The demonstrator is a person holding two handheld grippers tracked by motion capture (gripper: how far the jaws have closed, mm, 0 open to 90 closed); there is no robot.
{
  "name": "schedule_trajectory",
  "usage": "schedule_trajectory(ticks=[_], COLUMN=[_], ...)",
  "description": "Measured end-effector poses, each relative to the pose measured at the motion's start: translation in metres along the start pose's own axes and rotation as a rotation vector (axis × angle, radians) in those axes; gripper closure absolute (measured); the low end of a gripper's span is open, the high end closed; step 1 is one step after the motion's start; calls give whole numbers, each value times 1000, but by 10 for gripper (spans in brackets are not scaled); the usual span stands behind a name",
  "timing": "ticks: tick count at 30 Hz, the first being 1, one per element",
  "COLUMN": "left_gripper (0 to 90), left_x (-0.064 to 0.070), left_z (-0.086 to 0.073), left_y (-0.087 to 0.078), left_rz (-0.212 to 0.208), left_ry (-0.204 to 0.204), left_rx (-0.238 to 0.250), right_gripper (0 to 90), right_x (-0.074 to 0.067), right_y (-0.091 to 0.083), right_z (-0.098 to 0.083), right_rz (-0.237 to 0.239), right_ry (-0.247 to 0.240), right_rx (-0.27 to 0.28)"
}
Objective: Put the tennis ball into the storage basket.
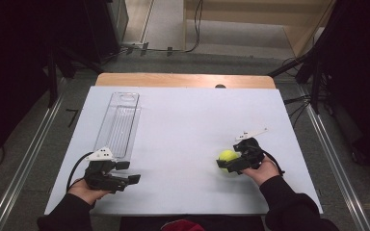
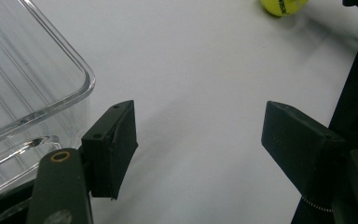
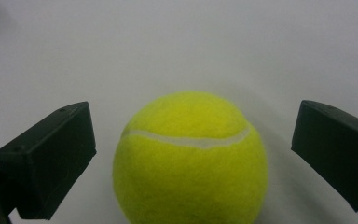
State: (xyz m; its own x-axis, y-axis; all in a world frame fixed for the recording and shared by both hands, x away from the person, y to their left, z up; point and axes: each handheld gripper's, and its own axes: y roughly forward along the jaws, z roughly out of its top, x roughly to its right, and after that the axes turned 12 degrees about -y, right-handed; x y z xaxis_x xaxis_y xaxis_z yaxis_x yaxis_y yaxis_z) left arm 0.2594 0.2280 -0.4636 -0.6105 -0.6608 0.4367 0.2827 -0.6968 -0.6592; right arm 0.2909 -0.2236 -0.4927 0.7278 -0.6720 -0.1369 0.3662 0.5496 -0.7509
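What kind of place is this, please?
Probably a lab or recording studio: a white-topped table between metal floor rails, dark curtains at the sides, and cables on the floor.
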Motion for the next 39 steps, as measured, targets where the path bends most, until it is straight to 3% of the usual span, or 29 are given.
schedule_trajectory(ticks=[11, 23, 34, 39], left_gripper=[271, 271, 271, 271], left_x=[0, -1, -1, -1], left_z=[1, 1, 1, 1], left_y=[1, 0, 1, 0], left_rz=[-5, -2, -4, -1], left_ry=[0, -2, -3, -3], left_rx=[0, 3, 2, 2], right_gripper=[41, 41, 49, 107], right_x=[1, 0, -3, -2], right_y=[1, 9, 11, 9], right_z=[-4, -9, -12, -14], right_rz=[11, 11, -10, -23], right_ry=[1, -7, -56, -83], right_rx=[-4, -62, -67, -69])
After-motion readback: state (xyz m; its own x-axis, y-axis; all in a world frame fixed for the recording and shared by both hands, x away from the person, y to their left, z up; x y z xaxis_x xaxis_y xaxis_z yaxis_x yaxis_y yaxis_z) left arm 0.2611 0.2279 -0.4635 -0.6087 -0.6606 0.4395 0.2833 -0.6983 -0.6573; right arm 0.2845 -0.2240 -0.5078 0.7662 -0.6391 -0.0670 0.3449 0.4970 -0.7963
